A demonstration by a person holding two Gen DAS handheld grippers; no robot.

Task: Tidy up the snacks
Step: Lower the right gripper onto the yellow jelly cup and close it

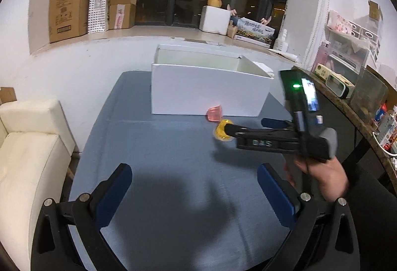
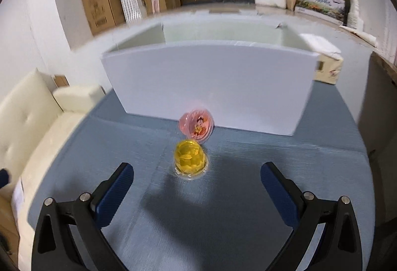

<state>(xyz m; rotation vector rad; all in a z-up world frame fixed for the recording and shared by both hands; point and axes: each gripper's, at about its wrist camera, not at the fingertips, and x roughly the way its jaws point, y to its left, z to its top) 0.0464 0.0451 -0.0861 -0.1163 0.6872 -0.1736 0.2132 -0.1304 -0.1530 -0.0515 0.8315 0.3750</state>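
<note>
My right gripper (image 2: 197,186) stands released, fingers spread wide, nothing between them. The yellow jelly cup (image 2: 190,159) sits on the blue table cover (image 2: 273,159) just ahead of the fingertips, upside down as far as I can judge. The pink jelly cup (image 2: 196,127) lies tipped on its side just beyond it, near the front wall of the white box (image 2: 211,87). My left gripper (image 1: 194,191) is also released and empty, held back.

Risks: pushing forward too far would knock the yellow cup into the pink one. Its smooth domed side may squirt out of a shallow or off-centre pinch.
</note>
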